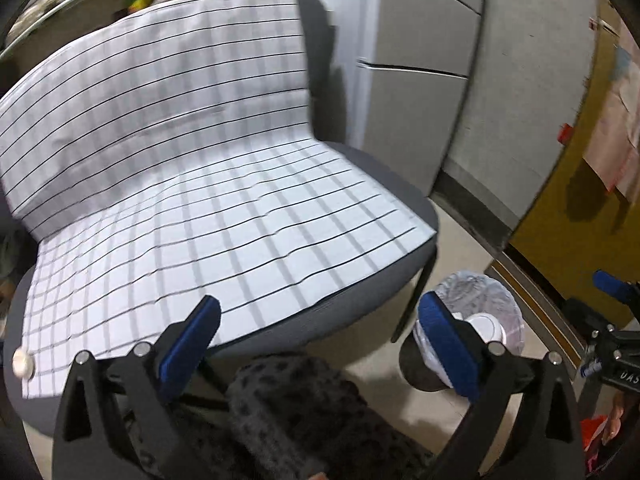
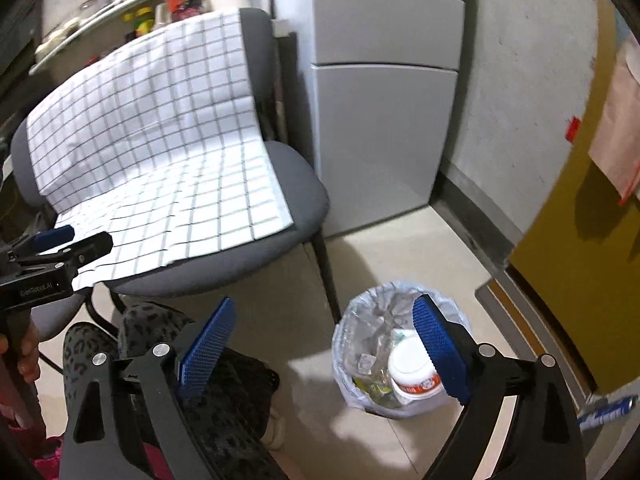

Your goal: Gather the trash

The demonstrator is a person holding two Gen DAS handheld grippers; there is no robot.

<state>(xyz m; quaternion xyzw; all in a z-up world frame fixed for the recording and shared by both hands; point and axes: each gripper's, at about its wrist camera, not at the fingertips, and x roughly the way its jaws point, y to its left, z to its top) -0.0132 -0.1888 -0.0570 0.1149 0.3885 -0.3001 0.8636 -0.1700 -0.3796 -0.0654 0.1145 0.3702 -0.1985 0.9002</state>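
Both the left gripper (image 1: 320, 326) and right gripper (image 2: 326, 346) gape wide, empty.

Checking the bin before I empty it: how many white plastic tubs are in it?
1: a white tub with a red label lies among wrappers in the lined trash bin. More could be buried underneath.

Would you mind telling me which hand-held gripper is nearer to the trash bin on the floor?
Right. The right hand-held gripper hangs open just above and beside the trash bin; the left hand-held gripper, also open, sits farther over by the chair seat's front edge.
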